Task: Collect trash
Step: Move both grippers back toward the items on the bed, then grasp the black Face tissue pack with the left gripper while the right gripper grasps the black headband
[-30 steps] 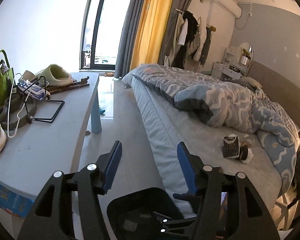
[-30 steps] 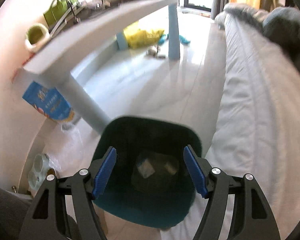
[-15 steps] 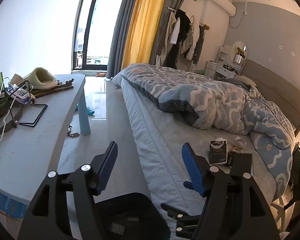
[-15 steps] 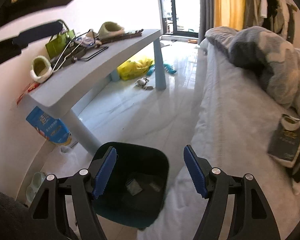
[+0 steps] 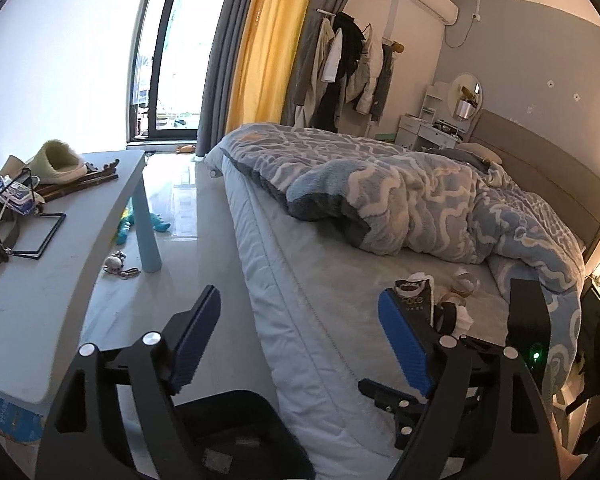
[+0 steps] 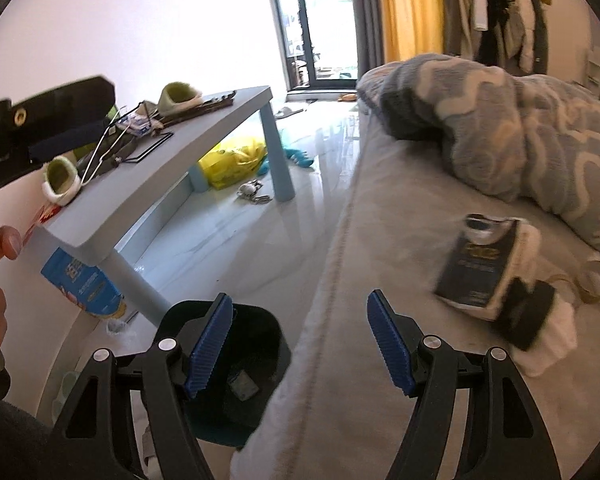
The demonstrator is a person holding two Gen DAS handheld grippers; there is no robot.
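A dark trash bin (image 6: 236, 376) stands on the floor beside the bed, with scraps inside; it also shows in the left wrist view (image 5: 228, 436). On the bed sheet lies a black carton (image 6: 476, 268) with crumpled white paper and a black item (image 6: 528, 320) next to it; the carton also shows in the left wrist view (image 5: 414, 300). My right gripper (image 6: 300, 344) is open and empty, over the bed edge, left of the carton. My left gripper (image 5: 300, 340) is open and empty, above the bin and bed edge.
A grey-blue low table (image 5: 32, 280) on the left carries slippers, wire hangers and clutter. A yellow bag (image 6: 236, 160) and small toys lie on the floor under it. A rumpled blue quilt (image 5: 420, 200) covers the far part of the bed.
Both grippers have lifted and swung right from over the bin toward the bed. The carton and paper came into closer view on the right. Both stayed open.
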